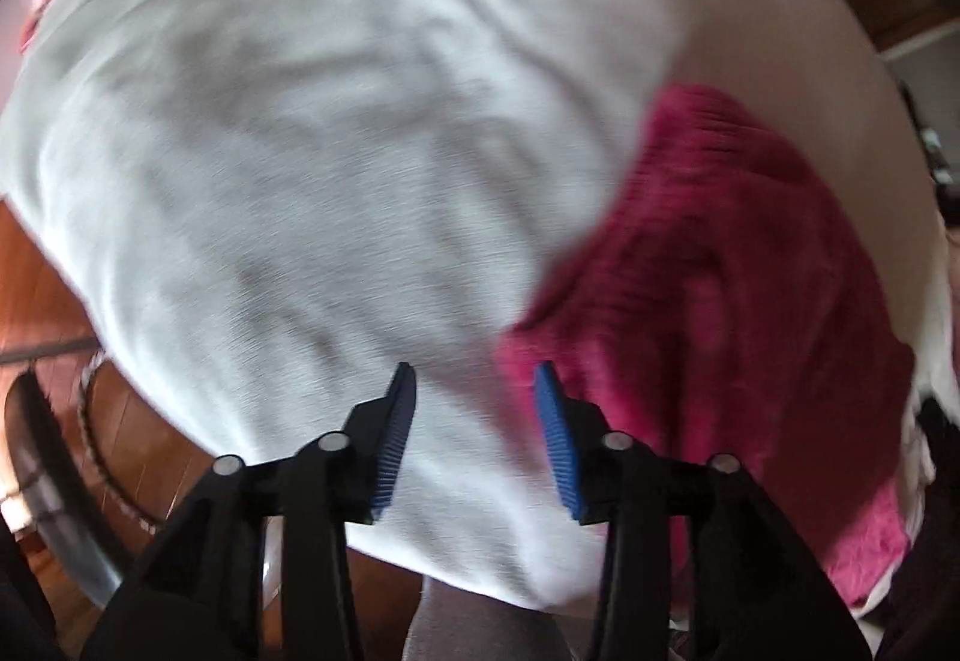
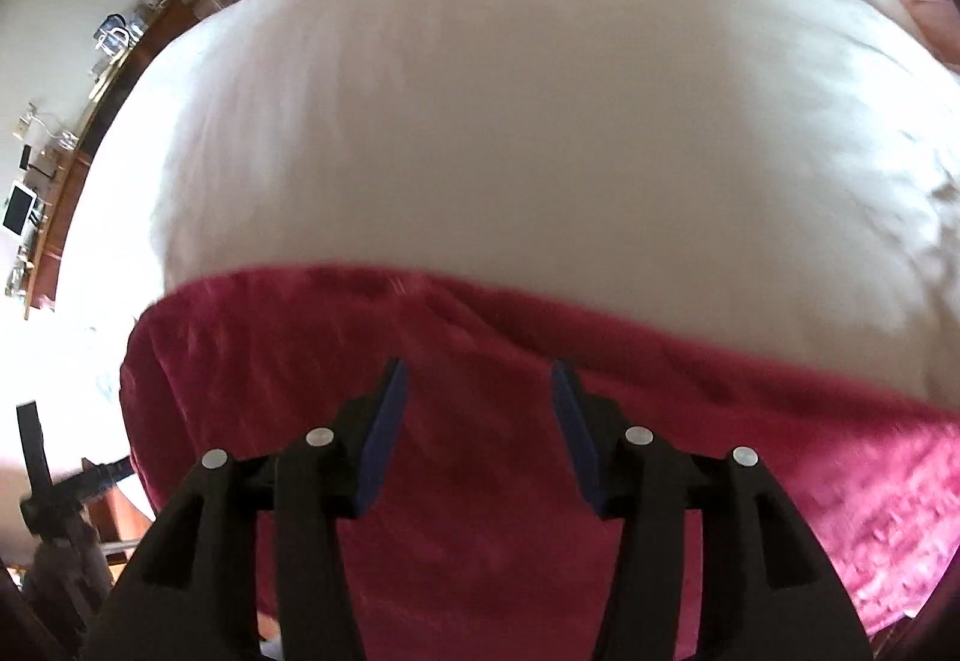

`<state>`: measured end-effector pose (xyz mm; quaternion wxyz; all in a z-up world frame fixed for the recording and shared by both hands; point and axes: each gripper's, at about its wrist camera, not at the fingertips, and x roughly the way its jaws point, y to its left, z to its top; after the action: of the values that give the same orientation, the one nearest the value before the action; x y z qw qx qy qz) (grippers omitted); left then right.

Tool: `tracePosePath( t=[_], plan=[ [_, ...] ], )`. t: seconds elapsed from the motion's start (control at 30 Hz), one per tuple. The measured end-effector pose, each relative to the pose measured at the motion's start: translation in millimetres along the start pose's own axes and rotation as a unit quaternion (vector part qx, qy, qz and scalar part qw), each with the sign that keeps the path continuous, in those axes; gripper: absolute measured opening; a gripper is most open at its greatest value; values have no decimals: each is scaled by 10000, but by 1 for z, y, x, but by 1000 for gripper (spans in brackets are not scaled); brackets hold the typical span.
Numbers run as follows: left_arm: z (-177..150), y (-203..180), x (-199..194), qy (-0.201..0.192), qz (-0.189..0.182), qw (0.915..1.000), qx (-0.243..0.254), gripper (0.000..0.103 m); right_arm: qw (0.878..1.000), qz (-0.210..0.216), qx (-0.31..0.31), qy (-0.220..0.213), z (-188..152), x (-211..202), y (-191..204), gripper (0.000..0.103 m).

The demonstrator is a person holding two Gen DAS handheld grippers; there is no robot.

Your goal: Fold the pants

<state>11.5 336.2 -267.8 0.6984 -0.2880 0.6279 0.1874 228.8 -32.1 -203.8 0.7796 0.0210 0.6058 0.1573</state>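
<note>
Under right tongs [image 2: 474, 379], apart: pink pants [image 2: 480, 481] on white bed [image 2: 510, 120]. Left tongs [image 1: 474, 379] apart, over sheet, pants just right.

Magenta pants [image 1: 720, 253] lie on a plain white bedsheet [image 1: 336, 132], floor [image 1: 36, 289] reddish-brown

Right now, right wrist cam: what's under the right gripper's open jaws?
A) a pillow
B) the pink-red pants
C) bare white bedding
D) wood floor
B: the right gripper has its jaws apart and empty over the pink-red pants; the white bedding starts beyond them.
</note>
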Motion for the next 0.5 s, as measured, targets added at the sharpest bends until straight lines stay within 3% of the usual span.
tracePosePath(
  t=[0.1,0.2,0.5],
  plan=[
    [5,-21,2,32,44,9993,368,42,9998,131,58,100,13,17,1,51],
    [10,-32,10,96,240,9976,643,42,9981,396,113,464,16,37,-3,51],
    [25,-39,33,427,313,9966,631,45,9911,910,-7,974,-5,41,-2,51]
  ],
)
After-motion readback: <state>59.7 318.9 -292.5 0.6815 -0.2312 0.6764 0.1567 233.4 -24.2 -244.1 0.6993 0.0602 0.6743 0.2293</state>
